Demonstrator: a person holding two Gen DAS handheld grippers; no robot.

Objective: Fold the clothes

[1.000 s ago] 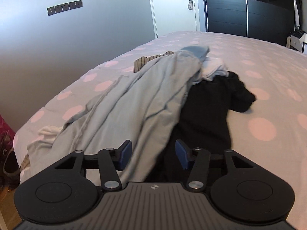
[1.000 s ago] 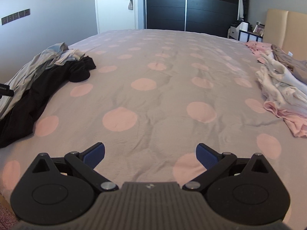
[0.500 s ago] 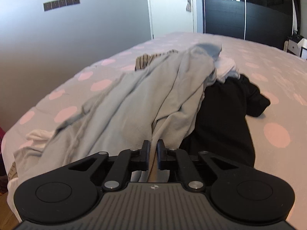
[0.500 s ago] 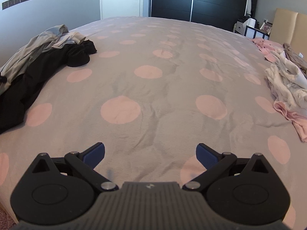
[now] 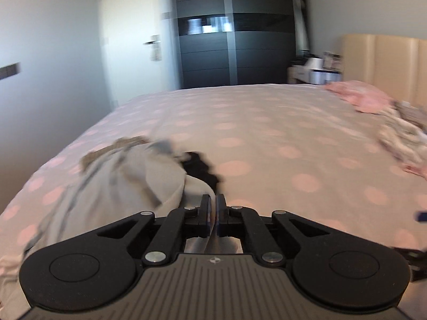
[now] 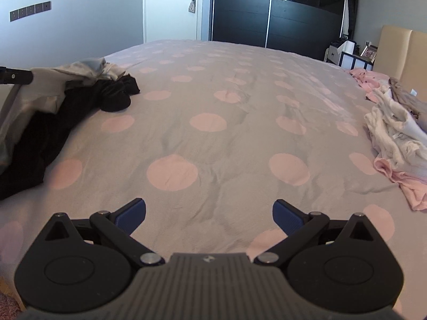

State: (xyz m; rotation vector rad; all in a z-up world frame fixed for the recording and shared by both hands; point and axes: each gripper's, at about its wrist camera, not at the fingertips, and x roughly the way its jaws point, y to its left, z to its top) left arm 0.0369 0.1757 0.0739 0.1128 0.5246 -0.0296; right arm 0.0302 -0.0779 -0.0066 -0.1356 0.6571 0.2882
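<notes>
Grey garment (image 5: 128, 186) in left claw (image 5: 213, 208)

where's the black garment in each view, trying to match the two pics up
Left wrist view: the black garment peeks out just left of centre, beyond the shut left gripper, mostly hidden under the light grey garment pinched there.
Right wrist view: it sprawls along the left edge, from the far bunched end toward the near corner.
Shared landmark: the dark wardrobe behind the bed.
</notes>
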